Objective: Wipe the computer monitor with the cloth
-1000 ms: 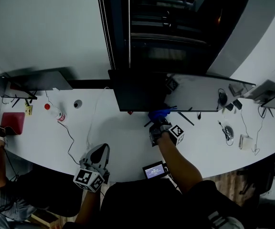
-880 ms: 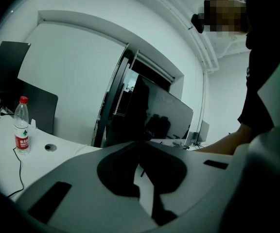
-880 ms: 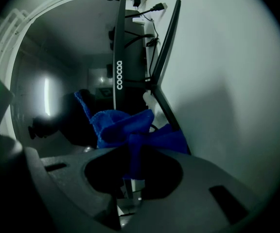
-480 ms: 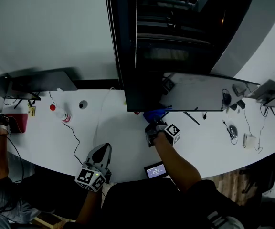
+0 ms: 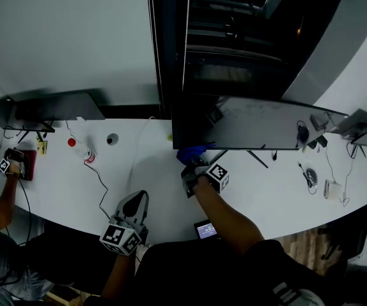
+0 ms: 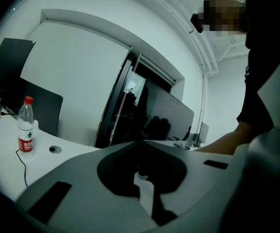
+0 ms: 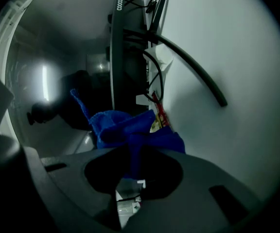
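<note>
The wide dark monitor (image 5: 260,125) stands at the back of the white desk (image 5: 151,177); the right gripper view shows its screen (image 7: 57,86) and thin edge (image 7: 114,47). My right gripper (image 5: 191,163) is shut on the bunched blue cloth (image 5: 190,152) and holds it at the monitor's lower left corner. In the right gripper view the blue cloth (image 7: 130,130) bulges out of the jaws against the screen's edge. My left gripper (image 5: 137,199) rests near the desk's front edge, well left of the monitor, its jaws together with nothing between them.
A water bottle (image 5: 81,150) and a black cable (image 5: 97,183) lie on the left of the desk. A small lit device (image 5: 206,229) sits at the front edge. A second monitor (image 5: 56,107) stands far left, where another person's hand (image 5: 8,167) works. Small clutter (image 5: 304,174) lies on the right.
My right gripper has carried the blue cloth leftward along the monitor's lower edge to its left corner. The left gripper has stayed in place.
</note>
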The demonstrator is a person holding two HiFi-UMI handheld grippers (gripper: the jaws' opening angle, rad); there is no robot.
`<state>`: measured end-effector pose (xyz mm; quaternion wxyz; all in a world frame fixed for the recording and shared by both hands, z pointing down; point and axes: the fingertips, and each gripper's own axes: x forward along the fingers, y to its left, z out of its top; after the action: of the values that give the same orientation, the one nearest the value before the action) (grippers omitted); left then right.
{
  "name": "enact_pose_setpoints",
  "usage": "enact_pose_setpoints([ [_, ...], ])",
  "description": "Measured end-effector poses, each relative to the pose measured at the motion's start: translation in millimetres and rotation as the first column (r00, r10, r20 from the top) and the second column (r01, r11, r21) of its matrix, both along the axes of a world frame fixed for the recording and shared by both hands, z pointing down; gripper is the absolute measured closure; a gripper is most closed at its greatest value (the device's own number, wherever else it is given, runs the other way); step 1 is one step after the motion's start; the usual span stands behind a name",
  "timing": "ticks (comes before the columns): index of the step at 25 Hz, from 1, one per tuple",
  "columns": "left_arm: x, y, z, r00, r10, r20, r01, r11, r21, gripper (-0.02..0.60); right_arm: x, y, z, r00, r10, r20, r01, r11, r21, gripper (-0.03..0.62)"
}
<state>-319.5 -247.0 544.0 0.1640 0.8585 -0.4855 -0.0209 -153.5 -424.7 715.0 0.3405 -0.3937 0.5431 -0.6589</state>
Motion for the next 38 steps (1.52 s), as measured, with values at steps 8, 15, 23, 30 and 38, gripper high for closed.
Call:
enact_pose_setpoints([
  [8, -13, -1, 0, 1.0, -0.024, -0.008, 0.024, 1.0, 0.008, 0.588, -41, -1, -2, 0.998, -0.056, -0.007, 0.055, 0.998, -0.008, 0.526],
  [15, -16, -3, -2, 1.0, -0.027, -0.013, 0.027, 1.0, 0.016, 0.588, -67, -1, -2, 0.997, -0.081, -0.006, 0.081, 0.996, -0.026, 0.526],
  [23, -22, -1, -1, 0.999, -0.039, -0.016, 0.039, 0.999, 0.012, 0.588, -97, -7, -14, 0.994, -0.098, 0.038, 0.099, 0.995, -0.019, 0.526],
  [30, -25, 3, -1, 0.999, -0.052, -0.015, 0.052, 0.999, 0.014, 0.588, -101, -22, -48, 0.997, -0.075, 0.02, 0.074, 0.996, 0.042, 0.526],
  [38, -22, 1, -9, 0.998, -0.054, -0.017, 0.054, 0.998, 0.033, 0.588, -99, -22, -82, 0.995, -0.088, 0.036, 0.083, 0.991, 0.109, 0.526],
])
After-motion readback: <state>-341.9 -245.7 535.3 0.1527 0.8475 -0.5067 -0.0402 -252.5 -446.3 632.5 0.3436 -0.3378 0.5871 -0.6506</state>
